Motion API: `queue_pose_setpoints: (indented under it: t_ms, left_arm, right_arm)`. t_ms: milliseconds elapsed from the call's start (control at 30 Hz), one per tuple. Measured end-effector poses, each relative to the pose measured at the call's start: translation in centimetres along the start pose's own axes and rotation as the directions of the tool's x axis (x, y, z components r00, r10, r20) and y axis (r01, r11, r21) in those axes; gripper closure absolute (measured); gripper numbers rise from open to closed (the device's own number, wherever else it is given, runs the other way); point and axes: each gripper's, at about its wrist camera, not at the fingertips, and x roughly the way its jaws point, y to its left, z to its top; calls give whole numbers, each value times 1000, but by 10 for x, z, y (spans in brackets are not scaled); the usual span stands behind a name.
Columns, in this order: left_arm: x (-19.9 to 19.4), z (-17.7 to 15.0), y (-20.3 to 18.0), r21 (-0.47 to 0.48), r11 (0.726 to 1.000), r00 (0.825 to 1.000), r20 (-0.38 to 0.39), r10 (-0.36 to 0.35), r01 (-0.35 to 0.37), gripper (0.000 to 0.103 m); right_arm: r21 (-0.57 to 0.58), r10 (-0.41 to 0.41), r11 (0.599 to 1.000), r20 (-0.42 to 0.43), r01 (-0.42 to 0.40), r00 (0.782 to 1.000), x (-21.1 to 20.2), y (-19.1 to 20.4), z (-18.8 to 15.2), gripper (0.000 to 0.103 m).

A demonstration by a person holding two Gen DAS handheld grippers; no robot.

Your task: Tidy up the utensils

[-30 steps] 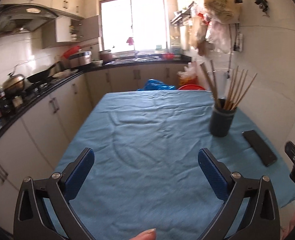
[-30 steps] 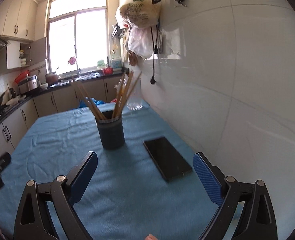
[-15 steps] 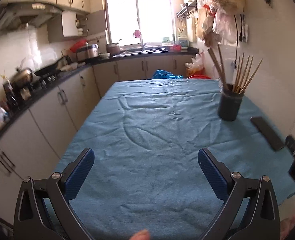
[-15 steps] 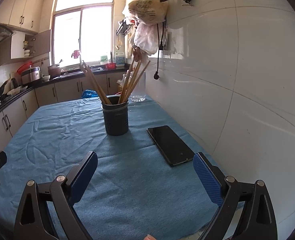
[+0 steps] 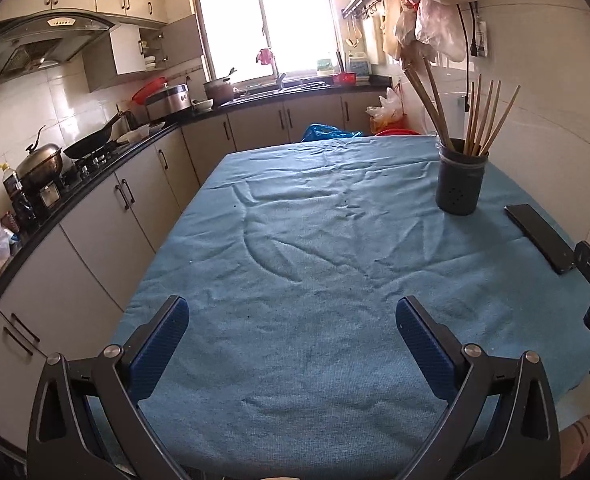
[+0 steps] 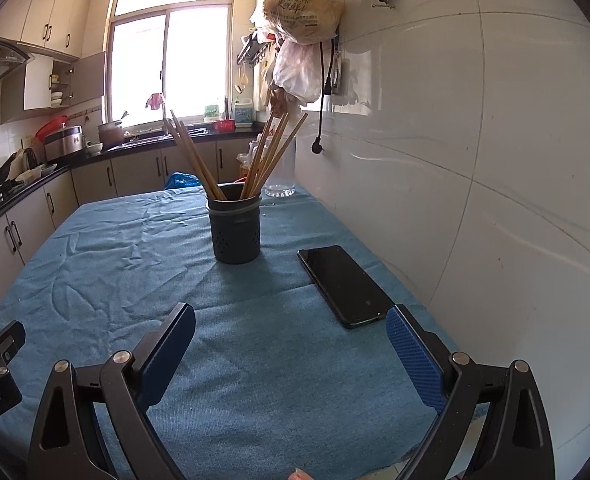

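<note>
Wrinkled blue cloth (image 5: 315, 240) covers our kitchen table; wooden chopsticks (image 6: 271, 156) stand in the dark perforated cylindrical holder (image 6: 236, 228) beside a black phone (image 6: 345, 284). Our left gripper (image 5: 291, 320) and right gripper (image 6: 291, 328) hover wide apart, empty.

The tablecloth (image 6: 107, 264) looks like matt blue cloth, rumpled into soft creases; the chopsticks (image 6: 273, 152) look like plain wood, dull and unvarnished; their holder (image 6: 236, 229) seems dark matt plastic with small perforations; the phone (image 6: 345, 284) has a glossy black face; the wall tiles (image 6: 475, 160) are smooth, shiny white; the gripper pads (image 6: 413, 356) show ribbed blue rubber on matt black frames; the hanging bags (image 6: 301, 8) are thin crinkled plastic.
</note>
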Motion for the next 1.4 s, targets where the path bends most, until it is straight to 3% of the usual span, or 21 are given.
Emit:
queue_pose_setpoints:
  t_ms: [1400]
  left_arm:
    - [4, -4, 3, -8, 1000, 1000, -24, -2, 2, 0]
  right_arm:
    - [-42, 17, 999, -47, -19, 999, 10, 13, -7, 5]
